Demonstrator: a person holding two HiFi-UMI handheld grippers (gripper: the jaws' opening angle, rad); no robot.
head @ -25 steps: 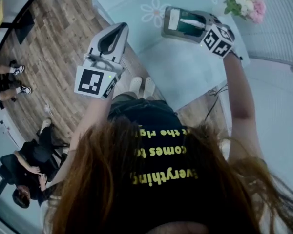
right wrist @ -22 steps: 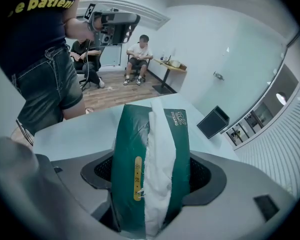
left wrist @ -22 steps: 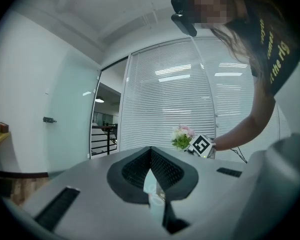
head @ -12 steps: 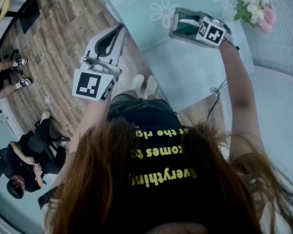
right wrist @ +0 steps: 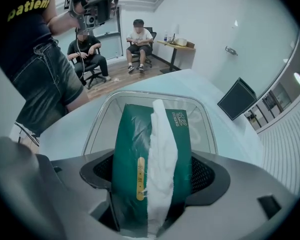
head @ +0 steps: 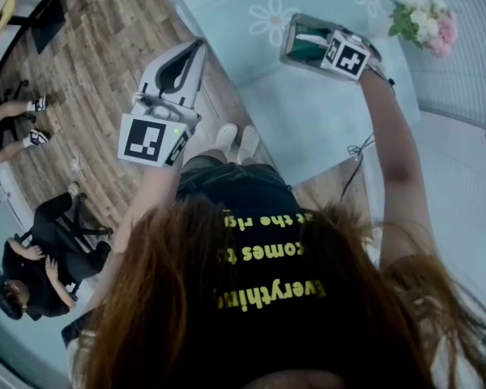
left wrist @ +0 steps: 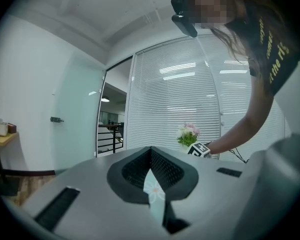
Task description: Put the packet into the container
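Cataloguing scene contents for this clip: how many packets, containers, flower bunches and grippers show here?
green packet: 1
clear container: 1
flower bunch: 1
grippers, left gripper and right gripper: 2
Total: 5

This is an office meeting room. White slatted blinds point(left wrist: 190, 94) over glass partition walls fill the middle of the left gripper view, with a frosted glass door point(left wrist: 77, 119) at its left. At the upper left of the right gripper view, two people sit on office chairs point(right wrist: 92, 66) near a small side desk point(right wrist: 177, 45), and a dark wall screen point(right wrist: 237, 100) hangs at right
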